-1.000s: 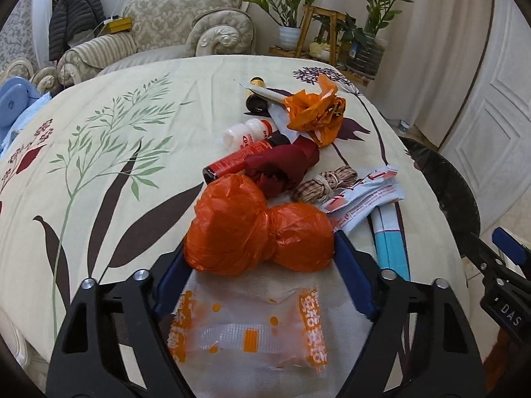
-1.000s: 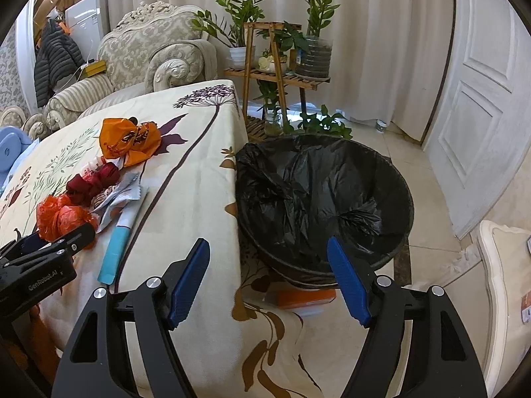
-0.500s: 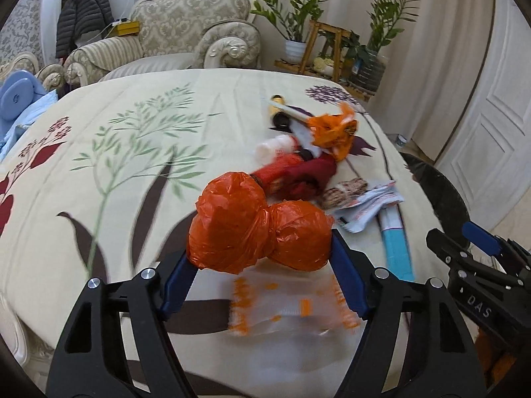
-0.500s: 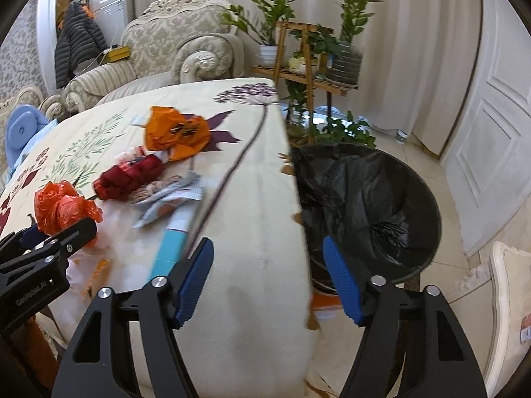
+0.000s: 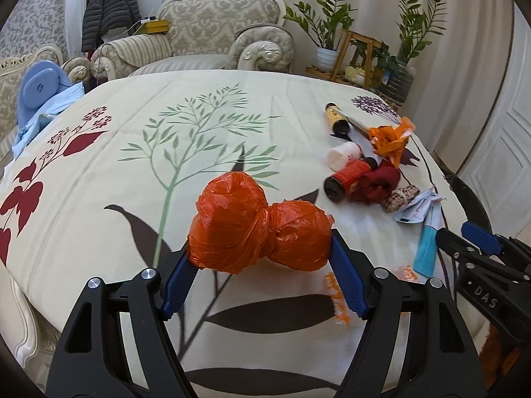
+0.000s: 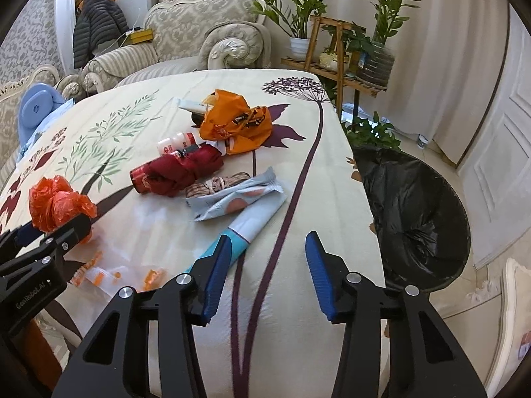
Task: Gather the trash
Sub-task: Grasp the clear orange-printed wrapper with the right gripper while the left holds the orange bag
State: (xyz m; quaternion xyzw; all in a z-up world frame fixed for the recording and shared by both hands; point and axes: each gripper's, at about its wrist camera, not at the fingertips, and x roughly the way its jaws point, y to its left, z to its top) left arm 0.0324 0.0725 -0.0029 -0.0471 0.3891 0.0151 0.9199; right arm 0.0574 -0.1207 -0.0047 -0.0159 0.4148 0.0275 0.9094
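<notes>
Beside table, bin point(image 6: 428, 205) in right view only, left hand-held gripper point(image 5: 260, 255) pinching orange bag point(image 5: 259, 229)

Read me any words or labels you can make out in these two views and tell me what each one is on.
"DAS": on the right gripper body, left wrist view.
"GenRobot.AI": on the left gripper body, right wrist view.
Print on the white bottle, red can and orange wrapper: too blurred to read.
</notes>
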